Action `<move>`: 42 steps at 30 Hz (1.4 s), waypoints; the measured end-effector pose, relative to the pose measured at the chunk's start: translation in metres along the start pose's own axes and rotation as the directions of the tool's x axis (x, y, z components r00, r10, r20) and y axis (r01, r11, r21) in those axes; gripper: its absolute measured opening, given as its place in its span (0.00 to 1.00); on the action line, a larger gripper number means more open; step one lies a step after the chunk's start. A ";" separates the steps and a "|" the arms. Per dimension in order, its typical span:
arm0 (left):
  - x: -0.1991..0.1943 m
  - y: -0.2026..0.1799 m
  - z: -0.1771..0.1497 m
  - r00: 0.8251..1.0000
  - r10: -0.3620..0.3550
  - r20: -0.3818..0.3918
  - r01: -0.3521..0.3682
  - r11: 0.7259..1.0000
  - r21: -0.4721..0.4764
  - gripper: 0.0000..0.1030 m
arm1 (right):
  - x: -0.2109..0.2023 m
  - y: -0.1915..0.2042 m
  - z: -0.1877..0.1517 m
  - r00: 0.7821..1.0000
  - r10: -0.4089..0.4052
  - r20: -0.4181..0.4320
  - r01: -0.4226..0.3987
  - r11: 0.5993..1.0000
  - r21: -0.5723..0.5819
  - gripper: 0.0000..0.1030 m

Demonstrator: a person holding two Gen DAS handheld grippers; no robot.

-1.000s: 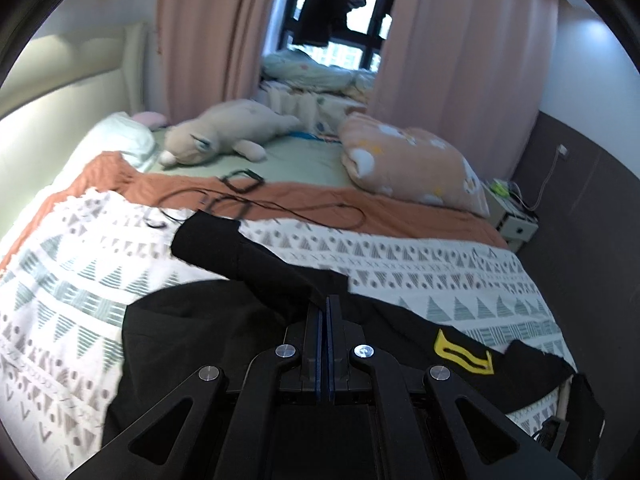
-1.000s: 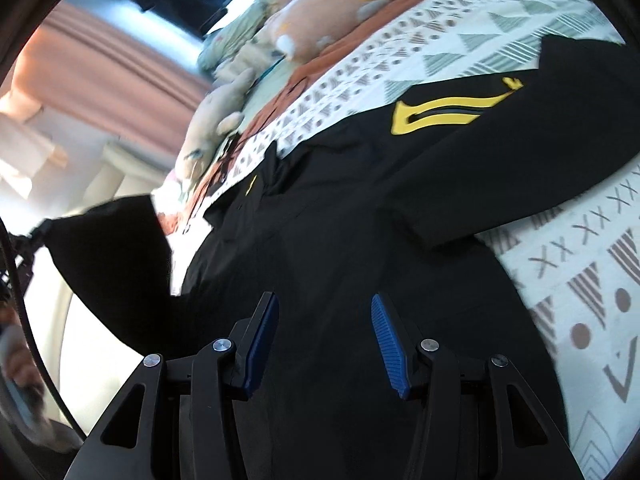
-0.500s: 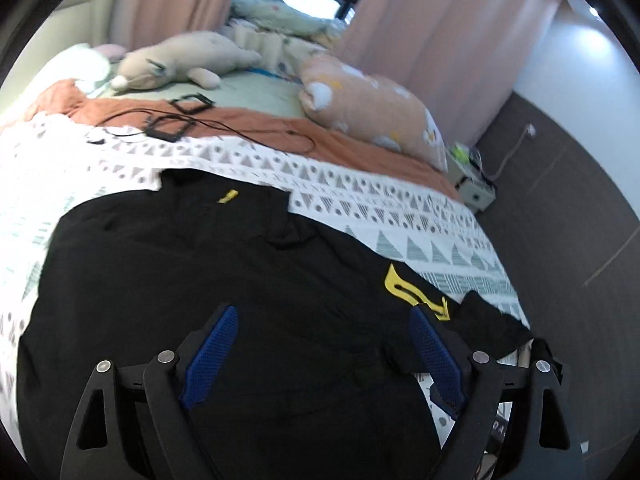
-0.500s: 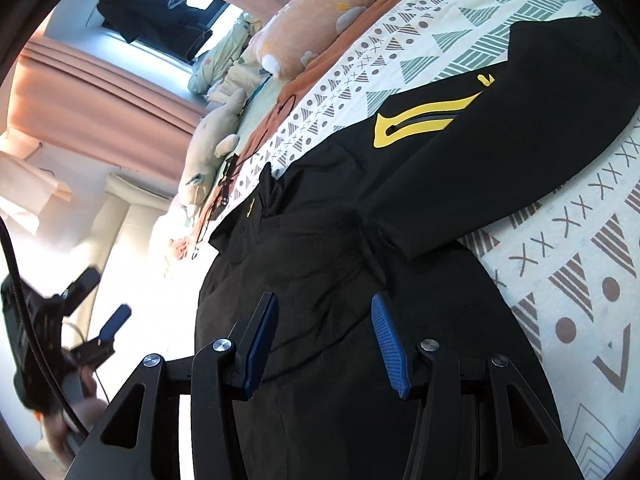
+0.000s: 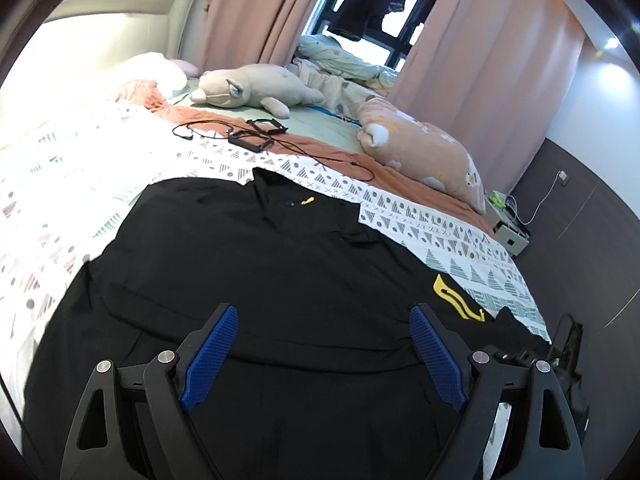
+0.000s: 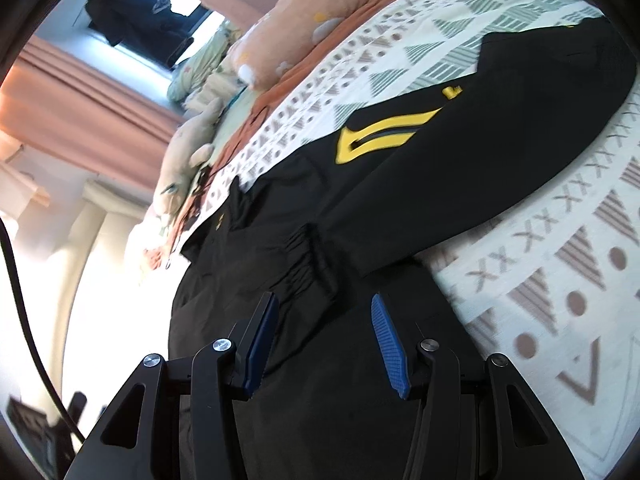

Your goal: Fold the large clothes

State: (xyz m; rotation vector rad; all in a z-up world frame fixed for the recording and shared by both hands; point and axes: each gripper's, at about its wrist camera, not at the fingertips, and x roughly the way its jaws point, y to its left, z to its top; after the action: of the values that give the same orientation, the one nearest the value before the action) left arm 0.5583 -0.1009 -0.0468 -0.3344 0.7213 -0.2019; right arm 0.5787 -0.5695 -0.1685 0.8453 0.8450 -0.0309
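A black jacket (image 5: pixel 256 264) with a yellow mark (image 5: pixel 456 300) on its right sleeve lies spread on the patterned bedspread (image 5: pixel 80 184), collar toward the pillows. My left gripper (image 5: pixel 323 310) hovers over the jacket's lower body, jaws wide open with nothing between them. In the right wrist view the same jacket (image 6: pixel 312 400) fills the foreground. A sleeve's elastic cuff (image 6: pixel 304 256) lies folded onto the body just ahead of my right gripper (image 6: pixel 324 298). That gripper is open about halfway and holds nothing. The sleeve with the yellow mark (image 6: pixel 380 136) stretches out to the right.
A beige plush toy (image 5: pixel 252 84) and a peach pillow (image 5: pixel 420 152) lie at the head of the bed. Black cables and small frames (image 5: pixel 256 136) rest beyond the collar. Pink curtains (image 5: pixel 472 72) flank a window. A dark wall (image 5: pixel 580 220) and a bedside box (image 5: pixel 508 236) stand at the right.
My left gripper was shut on a raised black sleeve; it has let go and opened wide, and has sunk. The sleeve now lies folded over the jacket. My right gripper edged closer to the cuff.
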 end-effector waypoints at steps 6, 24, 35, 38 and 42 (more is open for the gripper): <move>0.024 0.017 -0.024 0.999 -0.017 -0.032 0.017 1.000 -0.007 0.86 | -0.015 -0.037 0.019 0.993 -0.072 0.089 0.068 0.997 0.045 0.48; 0.044 0.032 -0.046 0.997 0.010 -0.076 -0.009 1.000 0.012 0.85 | -0.006 -0.127 0.055 0.969 -0.173 0.176 0.130 0.964 0.231 0.48; 0.052 0.043 -0.045 0.995 0.016 -0.102 -0.019 0.999 -0.027 0.85 | -0.008 -0.140 0.064 0.959 -0.055 0.277 -0.010 0.973 0.229 0.06; 0.047 0.047 -0.044 0.995 -0.001 -0.097 -0.005 0.998 -0.058 0.85 | -0.028 -0.123 0.064 0.937 0.007 0.350 -0.071 0.983 0.170 0.04; 0.040 0.051 -0.043 0.996 -0.011 -0.084 0.005 0.997 -0.076 0.85 | -0.055 -0.079 0.063 0.904 0.126 0.408 -0.157 0.987 0.043 0.04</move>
State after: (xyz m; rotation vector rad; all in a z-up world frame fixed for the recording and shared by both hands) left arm 0.5625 -0.0750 -0.1201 -0.4031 0.8121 -0.1974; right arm 0.5548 -0.6818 -0.1591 0.9287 0.3926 -0.1072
